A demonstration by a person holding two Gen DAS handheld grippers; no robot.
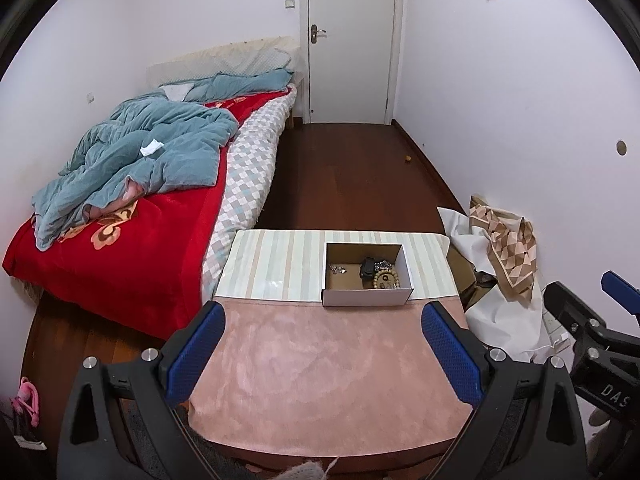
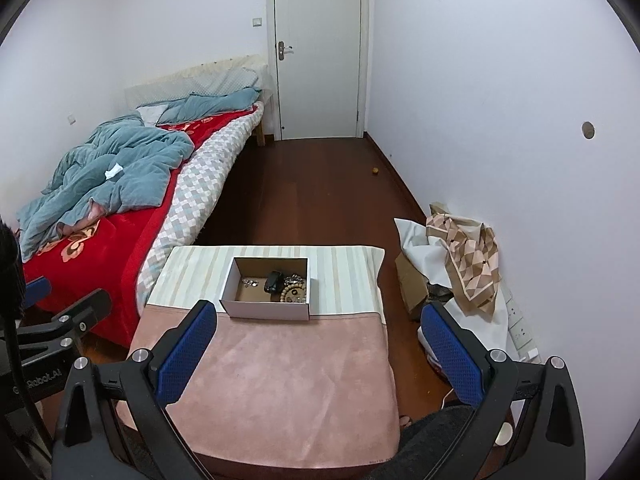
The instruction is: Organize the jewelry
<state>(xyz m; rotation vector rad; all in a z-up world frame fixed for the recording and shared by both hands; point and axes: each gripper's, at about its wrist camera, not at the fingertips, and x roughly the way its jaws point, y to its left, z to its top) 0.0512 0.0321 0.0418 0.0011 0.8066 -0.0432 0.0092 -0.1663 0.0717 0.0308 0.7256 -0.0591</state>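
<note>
A small open cardboard box (image 1: 367, 296) stands on the striped far part of a low table; it also shows in the right wrist view (image 2: 265, 308). Inside lie a wooden bead bracelet (image 1: 386, 279), a dark object (image 1: 367, 268) and small silver pieces (image 1: 338, 268). In the right wrist view the bracelet (image 2: 294, 292) and silver pieces (image 2: 250, 282) show too. My left gripper (image 1: 323, 346) is open and empty above the pink cloth (image 1: 328, 376), short of the box. My right gripper (image 2: 318, 346) is open and empty, also short of the box.
A bed (image 1: 132, 208) with a red blanket and blue quilt lies to the left. A pile of cloth and paper (image 1: 500, 252) sits against the right wall. A white door (image 1: 352, 40) is at the far end, beyond dark wood floor (image 1: 348, 176).
</note>
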